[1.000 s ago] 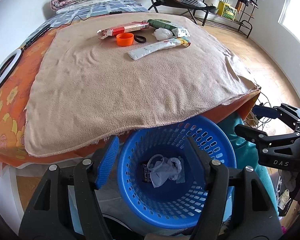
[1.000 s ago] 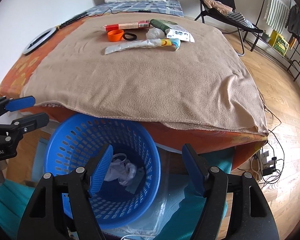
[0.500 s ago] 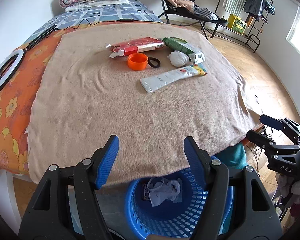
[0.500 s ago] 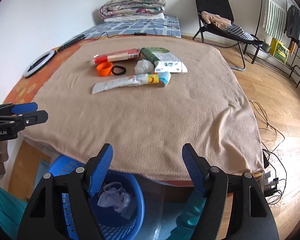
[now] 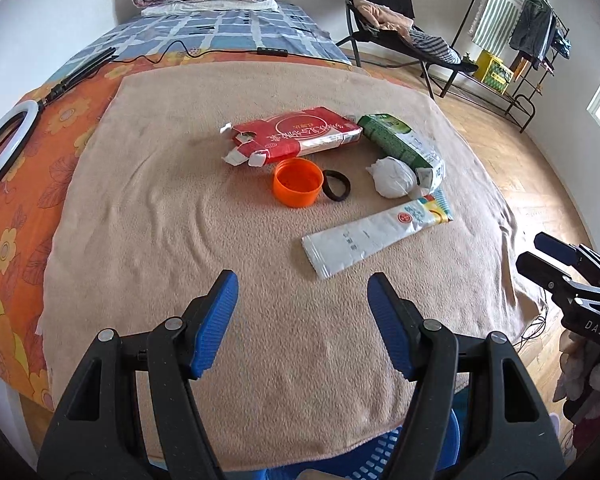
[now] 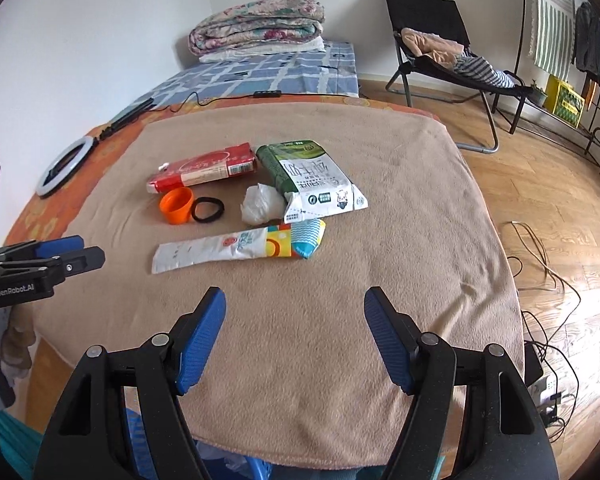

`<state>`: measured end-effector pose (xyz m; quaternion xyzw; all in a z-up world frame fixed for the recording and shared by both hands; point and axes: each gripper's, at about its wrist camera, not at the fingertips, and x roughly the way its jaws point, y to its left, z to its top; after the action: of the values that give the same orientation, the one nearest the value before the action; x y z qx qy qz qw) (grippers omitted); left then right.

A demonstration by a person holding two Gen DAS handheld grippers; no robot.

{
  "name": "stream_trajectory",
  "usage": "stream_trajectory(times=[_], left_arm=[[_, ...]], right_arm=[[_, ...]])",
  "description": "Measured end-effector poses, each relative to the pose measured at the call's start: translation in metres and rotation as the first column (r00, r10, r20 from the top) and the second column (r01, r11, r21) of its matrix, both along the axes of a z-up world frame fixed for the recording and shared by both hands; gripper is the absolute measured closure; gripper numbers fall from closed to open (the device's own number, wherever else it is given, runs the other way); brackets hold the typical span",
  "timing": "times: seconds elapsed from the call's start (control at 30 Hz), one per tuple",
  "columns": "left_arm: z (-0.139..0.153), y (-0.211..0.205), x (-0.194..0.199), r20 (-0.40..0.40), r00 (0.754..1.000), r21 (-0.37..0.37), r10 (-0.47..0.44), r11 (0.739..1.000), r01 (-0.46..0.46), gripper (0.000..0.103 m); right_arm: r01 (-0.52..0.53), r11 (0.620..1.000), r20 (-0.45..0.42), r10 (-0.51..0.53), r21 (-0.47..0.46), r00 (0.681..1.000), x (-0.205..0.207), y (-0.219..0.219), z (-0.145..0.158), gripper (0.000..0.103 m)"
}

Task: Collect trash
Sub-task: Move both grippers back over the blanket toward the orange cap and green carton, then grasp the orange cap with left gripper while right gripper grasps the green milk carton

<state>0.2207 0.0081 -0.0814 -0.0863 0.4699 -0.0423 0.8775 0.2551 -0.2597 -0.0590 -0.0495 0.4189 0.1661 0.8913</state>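
Trash lies on a tan blanket (image 5: 160, 240) over the bed: a red carton (image 5: 296, 134) (image 6: 204, 168), an orange cap (image 5: 298, 182) (image 6: 176, 206), a black hair band (image 5: 336, 191) (image 6: 207, 210), a crumpled white wad (image 5: 394, 178) (image 6: 260, 204), a green-and-white milk carton (image 5: 404, 144) (image 6: 312, 178) and a long white wrapper (image 5: 376, 236) (image 6: 240, 246). My left gripper (image 5: 302, 308) and right gripper (image 6: 294, 324) both hover open and empty above the blanket's near part, short of the wrapper. The blue basket's rim (image 5: 380, 454) peeks out below the blanket's edge.
A ring light (image 6: 62, 166) and cable lie at the bed's left side. Folded quilts (image 6: 260, 24) sit at the far end. A folding chair (image 6: 440, 48), a clothes rack (image 5: 516, 40) and floor cables (image 6: 540, 260) stand to the right.
Both grippers have risen from over the blue basket and moved forward over the blanket. The basket has dropped almost out of view and the trash now lies closer ahead.
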Motion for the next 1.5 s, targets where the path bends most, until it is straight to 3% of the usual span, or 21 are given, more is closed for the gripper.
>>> stream_trajectory(times=[0.3, 0.4, 0.7, 1.1, 1.17, 1.3, 1.5], left_arm=[[-0.017, -0.003, 0.049, -0.010, 1.000, 0.005, 0.020, 1.000, -0.020, 0.034], [-0.024, -0.003, 0.063, -0.019, 1.000, 0.007, 0.024, 1.000, -0.023, 0.034], [-0.040, 0.001, 0.093, -0.036, 0.998, -0.004, 0.055, 0.998, -0.055, 0.034], [-0.054, -0.003, 0.116, -0.050, 0.998, 0.028, 0.049, 0.998, -0.047, 0.034], [-0.056, -0.005, 0.119, -0.051, 0.998, 0.036, 0.040, 0.999, -0.038, 0.039], [-0.057, -0.007, 0.119, -0.047, 0.999, 0.023, 0.024, 0.999, -0.023, 0.052], [-0.057, -0.005, 0.115, -0.047, 0.999, 0.022, 0.014, 1.000, -0.013, 0.053]], right_arm=[[-0.002, 1.000, -0.018, 0.001, -0.014, 1.000, 0.071, 0.017, -0.003, 0.031], [-0.012, 1.000, -0.028, 0.011, -0.029, 1.000, 0.092, 0.026, -0.008, 0.023], [-0.037, 0.985, -0.053, 0.029, -0.171, 0.998, 0.138, 0.071, -0.031, 0.023], [-0.061, 0.920, -0.055, 0.043, -0.387, 0.998, 0.161, 0.110, -0.061, 0.023], [-0.064, 0.913, -0.052, 0.047, -0.402, 0.998, 0.163, 0.109, -0.061, 0.023], [-0.053, 0.927, -0.062, 0.032, -0.371, 0.998, 0.169, 0.099, -0.057, 0.024], [-0.022, 0.976, -0.110, -0.002, -0.218, 0.994, 0.180, 0.069, -0.046, 0.037]])
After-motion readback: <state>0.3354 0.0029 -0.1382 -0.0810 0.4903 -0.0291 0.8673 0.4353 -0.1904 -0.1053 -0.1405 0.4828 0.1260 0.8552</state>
